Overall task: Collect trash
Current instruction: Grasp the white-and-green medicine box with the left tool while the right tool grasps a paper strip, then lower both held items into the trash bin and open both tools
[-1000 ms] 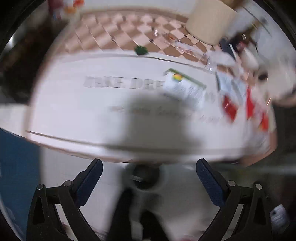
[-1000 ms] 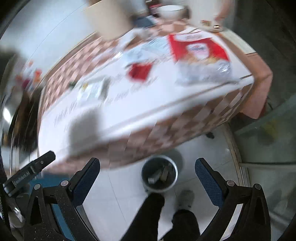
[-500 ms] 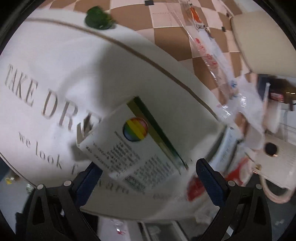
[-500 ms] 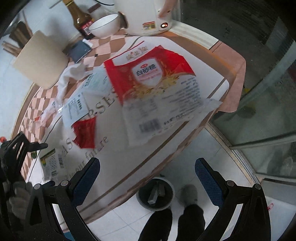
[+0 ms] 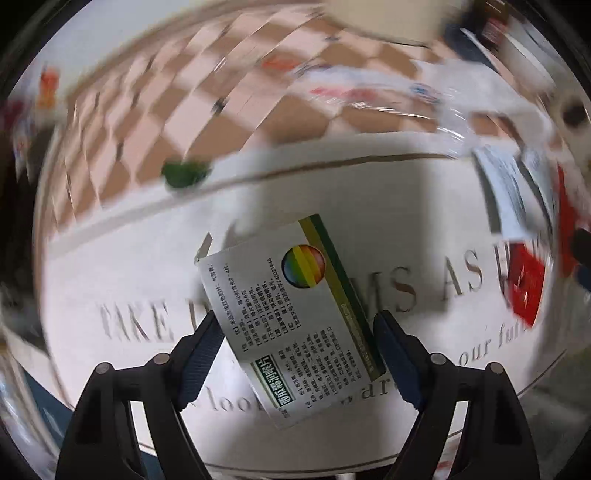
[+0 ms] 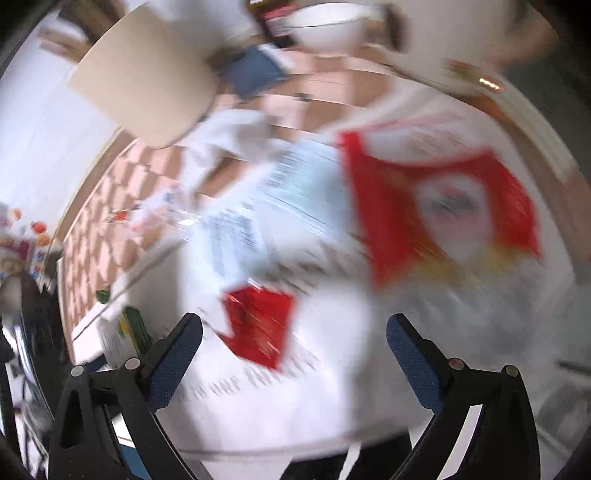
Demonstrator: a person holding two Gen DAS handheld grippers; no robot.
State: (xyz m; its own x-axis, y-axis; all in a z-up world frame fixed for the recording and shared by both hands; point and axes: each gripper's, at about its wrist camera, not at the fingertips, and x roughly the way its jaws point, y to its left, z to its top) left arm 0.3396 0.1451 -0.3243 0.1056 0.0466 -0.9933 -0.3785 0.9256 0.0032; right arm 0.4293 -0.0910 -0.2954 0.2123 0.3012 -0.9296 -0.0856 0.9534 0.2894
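Note:
A white medicine box (image 5: 295,314) with a rainbow circle and green-yellow stripe lies between the fingers of my left gripper (image 5: 299,339). The jaws have narrowed onto its two sides and appear to grip it above the white tablecloth (image 5: 424,221). It also shows in the right wrist view (image 6: 123,334) at the lower left. My right gripper (image 6: 293,354) is open and empty, hovering over a small red wrapper (image 6: 258,321). A large red-and-white food bag (image 6: 443,210) lies to its right. The red wrapper also shows in the left wrist view (image 5: 524,284).
Clear plastic wrappers (image 6: 236,225), crumpled white paper (image 6: 225,144) and a small green scrap (image 5: 183,173) lie on the table. A beige seat (image 6: 147,85), a white bowl (image 6: 325,26) and a blue item (image 6: 255,70) are at the back. Both views are motion-blurred.
My left gripper's jaws have closed from wide open onto the medicine box. My right gripper has dropped closer to the table, now over the red wrapper.

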